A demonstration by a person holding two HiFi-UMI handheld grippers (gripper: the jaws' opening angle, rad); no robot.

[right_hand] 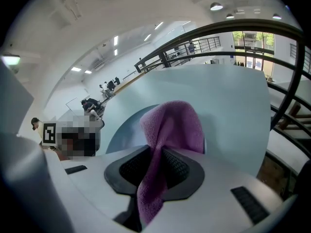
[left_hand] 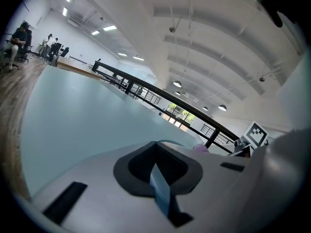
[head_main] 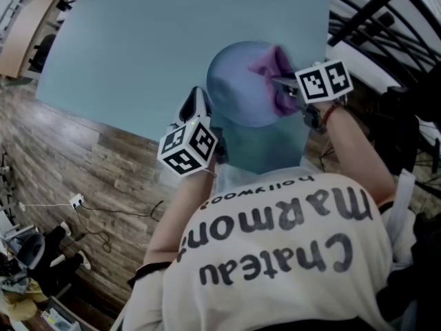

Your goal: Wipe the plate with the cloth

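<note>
Plate (head_main: 241,88): blue, round; held over the table's (head_main: 138,40) near edge, toward its right corner; it looks tilted rather than lying flat.
Cloth (head_main: 270,67): purple, bunched; against the plate's far right part.
Left tongs (head_main: 198,109): clamped on the plate's left rim; thin blue edge pinched between the pads.
Right tongs (head_main: 284,83): clamped on a fold of cloth; loose end draped ahead of the jaws.
Step, as judged: wiping the plate's face; hold the rim firm and steady; press the draped cloth, not the jaw tips, onto the plate; sweep in overlapping arcs from the right rim toward the left tongs; stop short of them.
</note>
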